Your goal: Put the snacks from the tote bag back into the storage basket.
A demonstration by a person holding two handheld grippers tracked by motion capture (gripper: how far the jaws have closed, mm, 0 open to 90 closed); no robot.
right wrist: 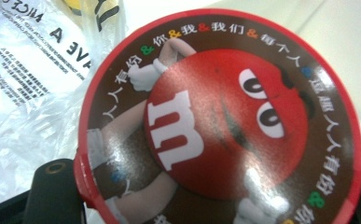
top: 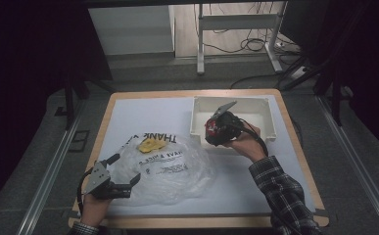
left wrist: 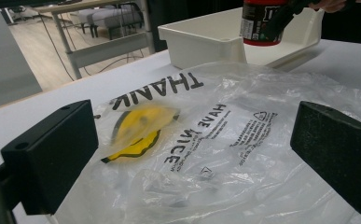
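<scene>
At the counter's (top: 128, 105) near left corner, the left hand-held gripper (top: 126, 171) rests with its jaws spread wide and nothing between them. In the left gripper view its two black jaws stand well apart, one at each side of the frame, with the bag (left wrist: 206, 154) lying flat on the counter (left wrist: 43, 116) beyond them. The bag (top: 170, 166) is clear plastic with black lettering and a yellow smiley print (top: 151, 144). It covers the near left part of the counter and reaches toward the centre. One jaw tip lies at the bag's near left edge; whether it touches the plastic cannot be told.

Toward the far right corner stands a white bin (top: 267, 117), open at the top. The right hand-held gripper (top: 215, 134) is held at the bin's near wall, on its left part, and grips a red can (top: 212, 128). The can is raised off the counter and tilted. In the left gripper view the can (left wrist: 262, 23) hangs at the bin's (left wrist: 201, 42) low front opening, clear of the counter. In the right gripper view the can's round end (right wrist: 220, 126), red-rimmed with a red cartoon face and a white letter m, faces the camera. The right gripper's black jaws hold it from both sides at the bottom of that frame, and the bag (right wrist: 24, 88) lies behind it at the upper left.

The can and the bag are apart, the can just beyond the bag's far right edge.
</scene>
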